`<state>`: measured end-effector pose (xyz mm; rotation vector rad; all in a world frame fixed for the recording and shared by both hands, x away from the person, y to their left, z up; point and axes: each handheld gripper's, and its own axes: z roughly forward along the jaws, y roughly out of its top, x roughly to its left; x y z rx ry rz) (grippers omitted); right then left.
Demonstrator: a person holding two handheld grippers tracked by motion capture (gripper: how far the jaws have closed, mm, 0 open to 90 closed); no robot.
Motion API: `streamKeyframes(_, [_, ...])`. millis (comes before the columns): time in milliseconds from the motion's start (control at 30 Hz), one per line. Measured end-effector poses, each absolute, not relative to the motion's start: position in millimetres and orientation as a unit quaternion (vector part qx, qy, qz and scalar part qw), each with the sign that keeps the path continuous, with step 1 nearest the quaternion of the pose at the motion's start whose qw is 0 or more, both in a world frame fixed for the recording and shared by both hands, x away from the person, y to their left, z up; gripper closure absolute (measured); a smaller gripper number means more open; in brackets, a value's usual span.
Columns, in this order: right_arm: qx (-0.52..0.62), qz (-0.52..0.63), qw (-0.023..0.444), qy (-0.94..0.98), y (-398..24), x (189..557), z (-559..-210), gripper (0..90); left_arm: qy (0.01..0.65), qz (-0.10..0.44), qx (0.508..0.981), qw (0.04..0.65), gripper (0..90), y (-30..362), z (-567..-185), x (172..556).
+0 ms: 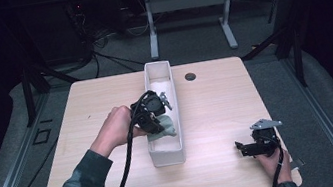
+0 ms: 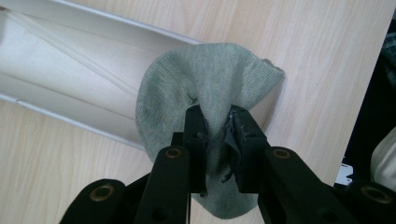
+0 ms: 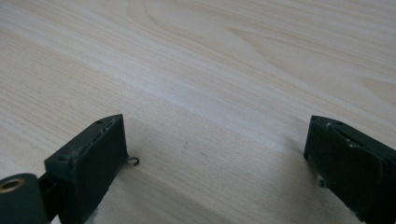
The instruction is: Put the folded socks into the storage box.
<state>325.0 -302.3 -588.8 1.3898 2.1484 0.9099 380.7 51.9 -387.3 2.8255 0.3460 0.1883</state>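
From the high view, the left gripper (image 1: 154,118) sits over the long, narrow white box (image 1: 179,154), near that box's end closest to the person, with a bunched grey-green knitted cloth (image 1: 167,126) at its tip. The cloth hangs over the box's left wall, partly inside. What that view cannot settle, the left gripper view does: the two black jaws are pinched together on a fold of the cloth (image 2: 205,88), fabric squeezed tight between them. Up close the knit shows fine ribbing, soft and rounded like a pouch, with a puckered dimple just above the jaws. Behind it the box (image 2: 70,79) is smooth and matt, with thin straight walls and a pale lining lying creased along its floor.

Back to the high view for the wider picture: the light wood-grain worktop (image 1: 218,110) is rectangular with rounded corners, and a small dark round grommet (image 1: 190,76) sits to the right of the box's far end. The right gripper (image 1: 244,148) rests low on the worktop, well to the right of the box's near end, grey three-cornered plate on top.

The right gripper view adds the detail there: blocky black jaws standing wide apart, nothing between them but bare worktop (image 3: 210,79), its pale grain running in long sweeping bands.
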Motion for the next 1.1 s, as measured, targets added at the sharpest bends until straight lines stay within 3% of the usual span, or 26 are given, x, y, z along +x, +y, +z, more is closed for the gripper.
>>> streamKeyframes(1100, [0.500, 0.328, 0.211, 0.773, -302.2, 325.0, -588.8, 5.5, 0.112, -0.006, 0.990, 0.088, 77.6, 33.5, -443.6, 393.5])
